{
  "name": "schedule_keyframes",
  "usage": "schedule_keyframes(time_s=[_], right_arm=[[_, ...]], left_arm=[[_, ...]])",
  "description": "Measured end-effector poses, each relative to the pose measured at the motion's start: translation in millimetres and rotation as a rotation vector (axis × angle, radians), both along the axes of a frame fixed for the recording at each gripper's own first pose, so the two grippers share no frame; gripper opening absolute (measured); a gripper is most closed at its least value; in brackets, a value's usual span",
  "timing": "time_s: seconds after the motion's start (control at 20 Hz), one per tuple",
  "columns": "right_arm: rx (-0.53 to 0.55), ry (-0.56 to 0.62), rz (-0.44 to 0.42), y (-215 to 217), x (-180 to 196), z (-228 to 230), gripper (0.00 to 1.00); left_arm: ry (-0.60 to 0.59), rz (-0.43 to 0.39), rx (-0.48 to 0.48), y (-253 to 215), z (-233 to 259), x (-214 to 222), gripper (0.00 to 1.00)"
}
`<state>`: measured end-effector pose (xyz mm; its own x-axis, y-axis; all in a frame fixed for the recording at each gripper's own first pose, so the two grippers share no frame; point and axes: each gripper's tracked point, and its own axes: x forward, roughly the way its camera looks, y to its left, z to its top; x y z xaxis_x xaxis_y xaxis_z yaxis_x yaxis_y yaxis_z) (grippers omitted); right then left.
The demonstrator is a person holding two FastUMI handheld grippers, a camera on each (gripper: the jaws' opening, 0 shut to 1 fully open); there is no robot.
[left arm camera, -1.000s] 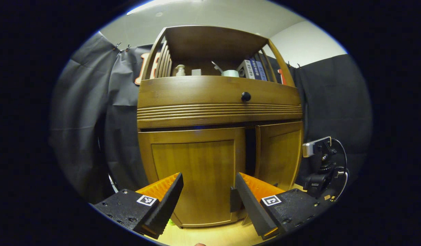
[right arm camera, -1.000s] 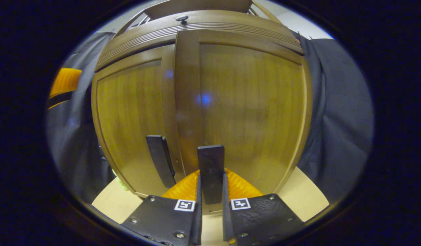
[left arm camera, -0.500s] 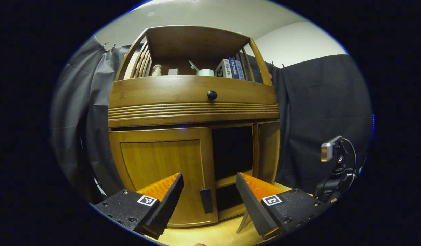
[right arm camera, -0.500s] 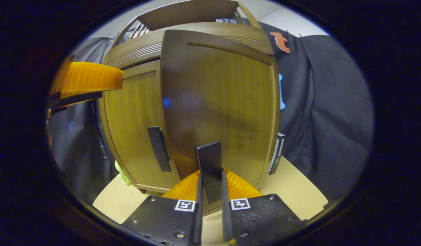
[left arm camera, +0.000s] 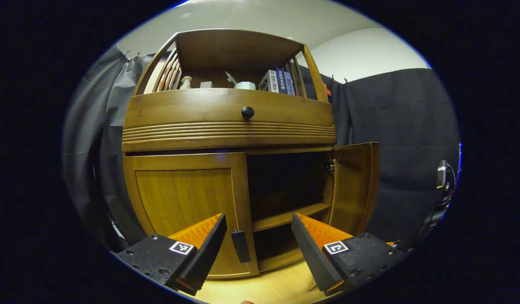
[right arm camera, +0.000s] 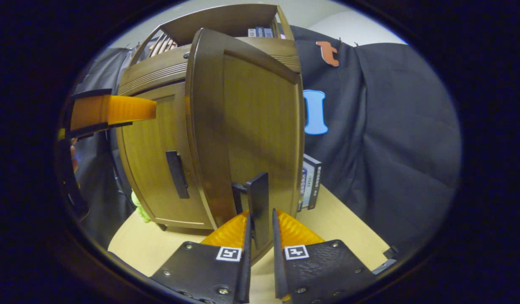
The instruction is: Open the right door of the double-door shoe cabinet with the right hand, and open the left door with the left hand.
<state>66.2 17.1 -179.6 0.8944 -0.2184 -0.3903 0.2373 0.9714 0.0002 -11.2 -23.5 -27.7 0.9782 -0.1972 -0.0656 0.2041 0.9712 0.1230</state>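
Observation:
The wooden shoe cabinet (left arm camera: 226, 126) fills the left gripper view. Its left door (left arm camera: 184, 198) is closed, with a dark handle (left arm camera: 240, 246) low on its right edge. The right door (left arm camera: 355, 185) stands swung out, showing a dark interior. My left gripper (left arm camera: 258, 221) is open, just short of the left door's handle, which sits between its fingers. In the right gripper view the right door (right arm camera: 260, 122) is edge-on and my right gripper (right arm camera: 260, 215) is shut on its handle (right arm camera: 258, 202). The left door's handle (right arm camera: 177, 174) and one left-gripper finger (right arm camera: 112, 112) show at the left.
A drawer with a black knob (left arm camera: 247, 112) runs above the doors. The open top shelf holds books (left arm camera: 279, 81) and small items. Inside is a wooden shelf (left arm camera: 289, 215). A boxed item (right arm camera: 310, 181) leans beside the cabinet on the light tabletop (right arm camera: 344, 228).
The right door has swung from nearly closed to wide open, pulled by my right gripper. The left gripper has shifted so the left door's handle lies between its open fingers.

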Motion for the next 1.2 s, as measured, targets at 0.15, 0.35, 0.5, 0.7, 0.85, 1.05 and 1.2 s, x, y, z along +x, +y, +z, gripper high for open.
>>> schedule_keyframes(time_s=[0.15, 0.35, 0.5, 0.7, 0.85, 1.05, 1.2], right_arm=[[-0.014, 0.001, -0.065, -29, -15, 4, 0.28], [-0.047, -0.030, -0.157, -78, -30, 19, 0.23], [-0.009, -0.043, -0.181, -105, -35, 19, 0.06], [0.007, -0.037, -0.146, -114, -41, 17, 0.07], [-0.011, -0.040, -0.141, -125, -46, 23, 0.07], [-0.043, -0.073, -0.200, -157, -61, 40, 0.07], [-0.028, -0.101, -0.224, -170, -72, 53, 0.07]], left_arm=[[0.006, -0.009, -0.018, -8, -2, 3, 0.96], [0.007, -0.020, -0.022, -17, -5, 7, 0.96], [0.008, -0.026, -0.027, -23, -10, 11, 0.96], [0.019, -0.028, -0.025, -26, -20, 19, 0.96], [0.029, -0.027, -0.022, -25, -31, 27, 0.96], [0.048, -0.021, -0.007, -23, -56, 49, 0.96], [0.082, -0.010, 0.000, -20, -81, 63, 0.94]])
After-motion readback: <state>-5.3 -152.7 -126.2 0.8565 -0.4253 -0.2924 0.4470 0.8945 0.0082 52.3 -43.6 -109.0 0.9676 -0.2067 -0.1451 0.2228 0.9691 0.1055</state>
